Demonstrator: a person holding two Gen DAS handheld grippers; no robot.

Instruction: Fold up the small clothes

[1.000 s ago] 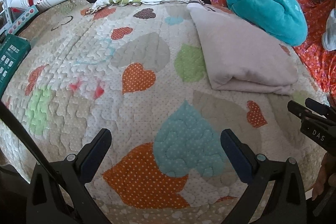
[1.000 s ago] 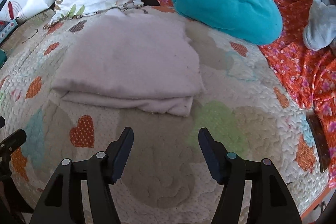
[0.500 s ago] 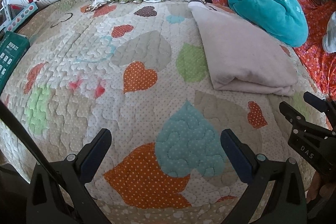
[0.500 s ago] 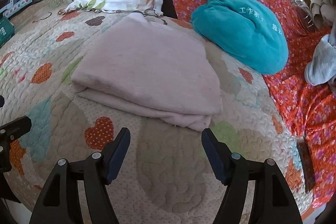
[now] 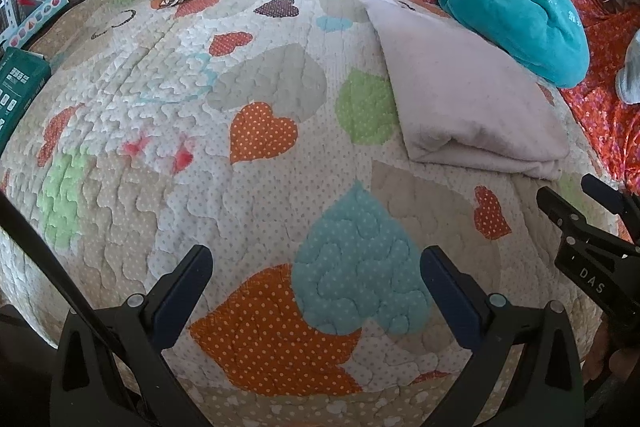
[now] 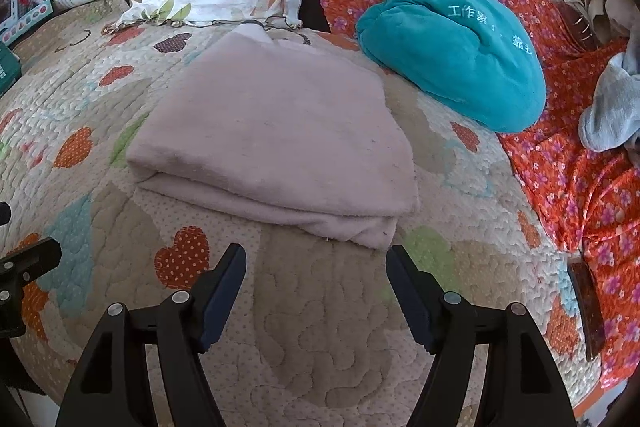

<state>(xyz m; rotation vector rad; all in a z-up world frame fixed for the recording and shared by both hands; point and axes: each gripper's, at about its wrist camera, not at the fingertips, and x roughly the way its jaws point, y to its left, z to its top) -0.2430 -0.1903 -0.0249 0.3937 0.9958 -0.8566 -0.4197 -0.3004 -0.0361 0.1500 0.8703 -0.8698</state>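
The pale pink garment [image 6: 272, 131] lay folded on the quilted bed cover [image 6: 320, 327], just beside the teal cushion [image 6: 452, 55]. It looked soft, light and fleecy; its thick near edge seemed the best place to take hold. The right hand-held gripper [image 6: 316, 295] and the left hand-held gripper [image 5: 316, 291] were both spread, holding nothing.

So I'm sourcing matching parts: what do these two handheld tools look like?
Both are black plastic clamp frames with silver rivets. The left tool and right tool carry dark navy finger pads. White "DAS" lettering marks the right one's side.
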